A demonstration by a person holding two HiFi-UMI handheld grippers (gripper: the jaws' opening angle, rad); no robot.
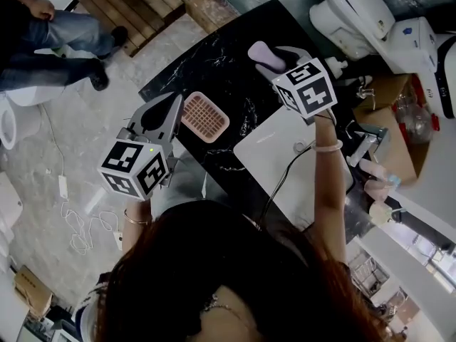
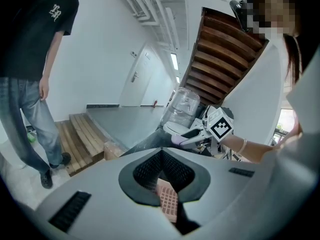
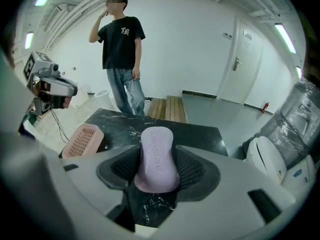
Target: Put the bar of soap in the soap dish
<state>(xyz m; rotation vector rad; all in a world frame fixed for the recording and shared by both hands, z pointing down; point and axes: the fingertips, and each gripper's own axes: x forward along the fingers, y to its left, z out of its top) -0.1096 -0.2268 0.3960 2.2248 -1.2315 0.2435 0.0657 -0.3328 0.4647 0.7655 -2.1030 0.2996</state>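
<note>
right gripper holds the soap, dish not yet reached

right gripper [image 1: 273, 60] is seen closed around the bar of soap [image 3: 156, 151], the pale lilac bar being pinched on its long sides by both pads, with its far end sticking out past the jaws. the soap is held up over the far part of the black marble counter [image 1: 235, 55], apart from the soap dish [image 1: 204, 116]. the dish, pink and gridded, lies flat and unfilled on the counter's left side.

the carrying step is judged to be in hand. for the next move, the bar would have to be brought across to above the dish, lowered flat onto the grid, and let go by parting the jaws.

left gripper [image 1: 165, 109] is held just beside the dish's near-left edge, its jaws drawn together at the tips with nothing between them. some crowding of the approach could come from it. no other thing is seen lying between soap and dish.

a white slab [image 1: 281, 155] lies on the near right. a toilet [image 1: 356, 13] and a wooden pallet [image 1: 142, 2] stand beyond the counter. a bystander [image 3: 120, 49] stands well clear.
</note>
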